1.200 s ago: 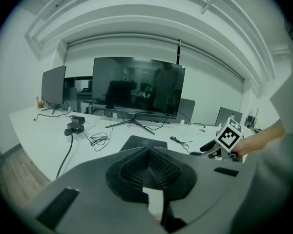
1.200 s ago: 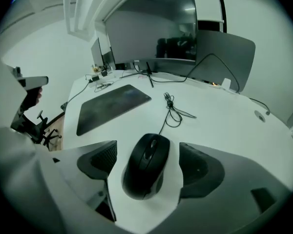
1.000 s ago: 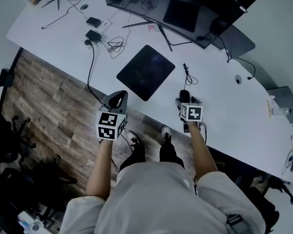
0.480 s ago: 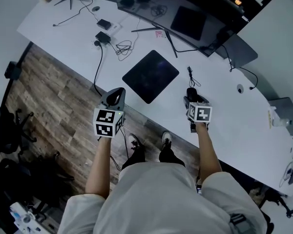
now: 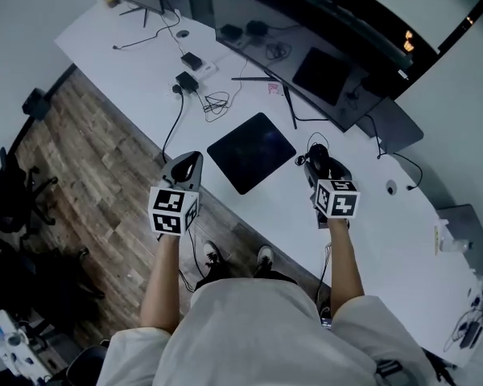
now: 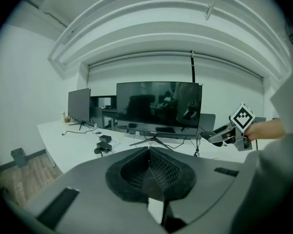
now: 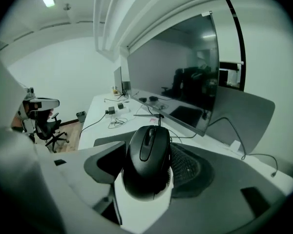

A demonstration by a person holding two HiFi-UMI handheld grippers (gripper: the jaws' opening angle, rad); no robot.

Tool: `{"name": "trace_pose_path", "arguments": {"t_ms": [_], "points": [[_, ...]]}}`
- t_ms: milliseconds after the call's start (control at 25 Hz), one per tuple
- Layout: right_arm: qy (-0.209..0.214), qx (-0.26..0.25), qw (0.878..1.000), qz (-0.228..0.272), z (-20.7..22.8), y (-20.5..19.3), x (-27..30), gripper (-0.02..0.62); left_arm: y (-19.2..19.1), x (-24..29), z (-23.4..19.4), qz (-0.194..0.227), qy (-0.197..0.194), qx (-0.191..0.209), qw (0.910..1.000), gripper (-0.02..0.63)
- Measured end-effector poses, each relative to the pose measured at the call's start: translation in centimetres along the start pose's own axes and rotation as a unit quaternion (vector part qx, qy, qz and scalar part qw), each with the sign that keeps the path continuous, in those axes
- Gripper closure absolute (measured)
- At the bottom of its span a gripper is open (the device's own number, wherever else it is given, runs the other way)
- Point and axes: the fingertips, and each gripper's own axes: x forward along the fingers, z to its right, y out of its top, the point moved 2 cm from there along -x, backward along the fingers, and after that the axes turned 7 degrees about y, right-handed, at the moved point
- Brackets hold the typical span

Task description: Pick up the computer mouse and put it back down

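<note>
Two hand-held grippers are up at the near edge of the long white bench (image 5: 137,51). The right hand-held gripper (image 5: 320,167) grips one black computer mouse (image 7: 147,160) by its sides. Its jaws have just been closing with the mouse between them, and it carries the mouse in the air above the bench, just right of the single black mouse pad (image 5: 251,152). The left hand-held gripper (image 5: 185,166) has its jaws pressed together with nothing in them. It hangs where the bench edge meets the wooden floor (image 5: 88,159).

Bare white surface lies to the right of the mouse and along the near edge. The far side is crowded by two monitors, one large (image 6: 158,106) and one smaller (image 6: 79,104), with loose cables and two small black power adapters (image 5: 186,80) to the left. One office chair (image 7: 48,126) stands on the floor, well apart from the bench. A small pink label (image 5: 271,88) lies by the monitor stand, its print too small to read.
</note>
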Motion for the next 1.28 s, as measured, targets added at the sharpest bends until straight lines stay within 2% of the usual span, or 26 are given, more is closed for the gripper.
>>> {"name": "trace_pose_path", "arguments": {"t_ms": [200,320,440,560,760,960,1280], "points": [[0.036,-0.042,0.998,0.02,-1.7,4.8,1.1,0.305,0.9,-1.1,-0.6,0.015,0.021,-0.003,0.9997,0.588],[0.06,-0.068,0.996,0.015,-3.6,6.4,3.5,0.305,1.2,-2.0,-0.9,0.035,0.014,-0.009,0.9992,0.588],[0.083,-0.103,0.991,0.011,-5.8,7.9,5.9,0.305,1.5,-2.1,-1.0,0.037,0.016,0.016,0.999,0.588],[0.115,-0.124,0.986,0.005,-8.6,8.6,8.3,0.305,1.0,-2.0,-1.6,0.026,0.026,0.032,0.9988,0.588],[0.175,-0.139,0.974,-0.037,-14.0,7.0,12.5,0.307,-1.5,-1.9,-4.0,0.003,0.049,0.009,0.9988,0.588],[0.161,-0.137,0.974,-0.081,-14.1,3.6,16.7,0.31,-4.6,-1.7,-5.3,-0.027,0.053,-0.011,0.9982,0.588],[0.095,-0.129,0.978,-0.136,-9.1,-0.5,21.1,0.31,-8.6,-1.0,-6.0,-0.07,0.046,-0.023,0.9962,0.588]]}}
